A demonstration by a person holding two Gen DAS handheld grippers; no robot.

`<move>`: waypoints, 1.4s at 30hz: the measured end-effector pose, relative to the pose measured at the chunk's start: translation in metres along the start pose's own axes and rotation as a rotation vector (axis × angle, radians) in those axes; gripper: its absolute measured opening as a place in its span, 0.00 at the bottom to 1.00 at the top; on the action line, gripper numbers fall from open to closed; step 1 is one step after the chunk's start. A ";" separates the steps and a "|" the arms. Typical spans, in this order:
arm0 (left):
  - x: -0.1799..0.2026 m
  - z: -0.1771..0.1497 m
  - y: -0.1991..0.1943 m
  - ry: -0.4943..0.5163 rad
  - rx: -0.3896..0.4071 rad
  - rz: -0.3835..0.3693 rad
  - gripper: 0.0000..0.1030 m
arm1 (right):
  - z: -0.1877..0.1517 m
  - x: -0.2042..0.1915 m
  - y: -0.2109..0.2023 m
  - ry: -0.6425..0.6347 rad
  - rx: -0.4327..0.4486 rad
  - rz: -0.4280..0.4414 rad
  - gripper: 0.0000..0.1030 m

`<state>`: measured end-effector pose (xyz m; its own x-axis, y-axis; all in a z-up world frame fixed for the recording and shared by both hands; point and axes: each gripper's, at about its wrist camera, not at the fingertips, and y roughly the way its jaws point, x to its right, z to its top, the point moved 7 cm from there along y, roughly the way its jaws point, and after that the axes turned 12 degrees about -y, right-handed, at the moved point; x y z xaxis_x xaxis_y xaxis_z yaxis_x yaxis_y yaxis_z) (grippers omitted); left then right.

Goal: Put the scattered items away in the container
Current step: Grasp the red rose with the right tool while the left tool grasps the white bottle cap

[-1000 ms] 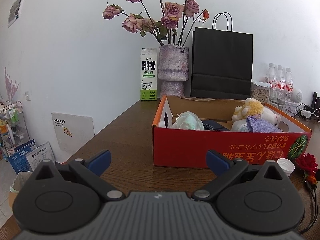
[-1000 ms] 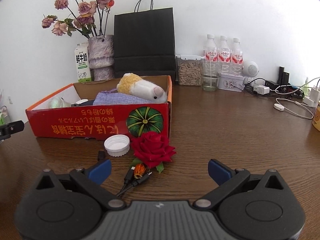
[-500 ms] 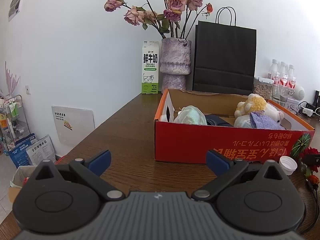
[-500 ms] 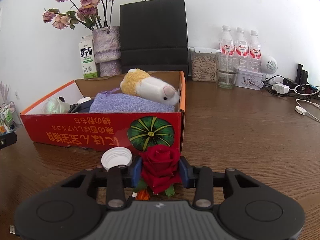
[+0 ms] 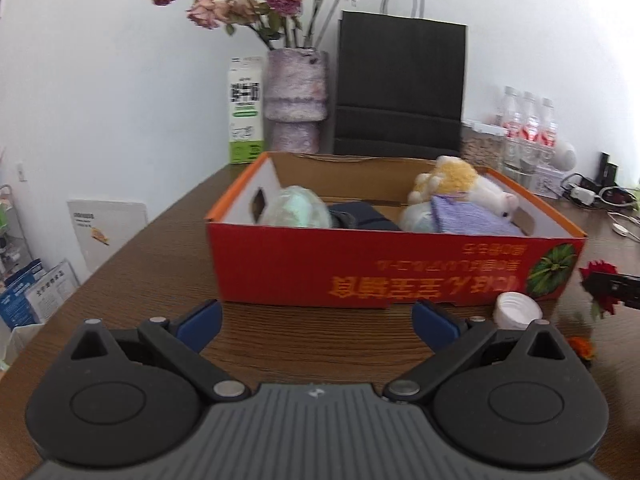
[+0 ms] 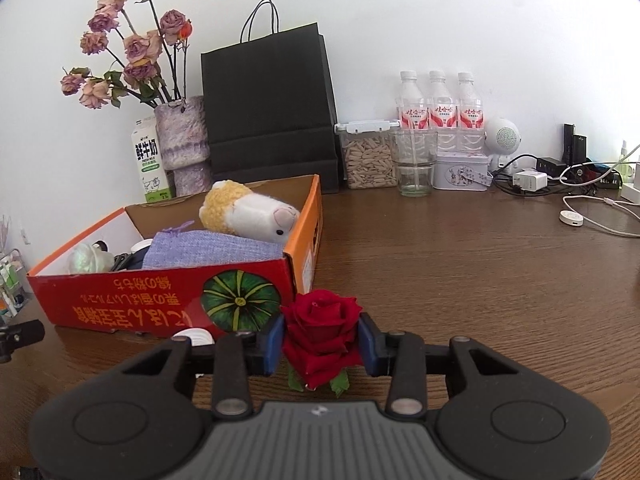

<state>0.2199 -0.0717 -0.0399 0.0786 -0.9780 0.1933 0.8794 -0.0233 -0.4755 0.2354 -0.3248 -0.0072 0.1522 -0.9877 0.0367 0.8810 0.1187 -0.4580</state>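
Observation:
My right gripper [image 6: 321, 340] is shut on a red rose [image 6: 320, 330] and holds it just right of the near corner of the red cardboard box [image 6: 160, 300]. The box [image 5: 360, 264] holds a plush toy [image 6: 248, 214], a purple pouch [image 6: 208, 248], a pale green bundle [image 5: 294, 212] and a dark item. A white cap [image 5: 518, 312] lies on the table in front of the box, partly hidden in the right wrist view [image 6: 194, 337]. My left gripper [image 5: 316, 322] is open and empty, in front of the box. The rose shows in the left wrist view [image 5: 600, 286].
Behind the box stand a vase of dried roses [image 6: 182, 136], a milk carton [image 6: 149, 162] and a black paper bag [image 6: 268, 108]. Bottles [image 6: 440, 108], a glass [image 6: 414, 166], a jar, chargers and cables [image 6: 592, 208] are at back right. A small orange item [image 5: 580, 346] lies near the cap.
My right gripper closed on the red rose and lifted it off the table, rising beside the box corner. My left gripper stayed open and shifted a little rightwards.

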 end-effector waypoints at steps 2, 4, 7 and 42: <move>0.028 -0.003 0.002 0.049 -0.017 -0.040 1.00 | 0.000 0.000 0.000 -0.004 0.000 0.003 0.36; 0.053 -0.006 0.006 0.083 -0.031 -0.075 1.00 | 0.001 0.000 -0.001 -0.010 0.003 0.006 0.37; 0.084 -0.010 0.013 0.105 -0.058 -0.115 1.00 | 0.001 0.000 -0.003 -0.026 0.014 -0.001 0.37; 0.121 -0.033 0.051 -0.005 -0.164 -0.019 0.39 | -0.002 0.018 -0.006 -0.030 0.006 -0.009 0.38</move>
<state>0.2587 -0.1981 -0.0694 0.0653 -0.9760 0.2077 0.7925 -0.0757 -0.6051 0.2319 -0.3433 -0.0052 0.1573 -0.9852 0.0680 0.8851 0.1101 -0.4521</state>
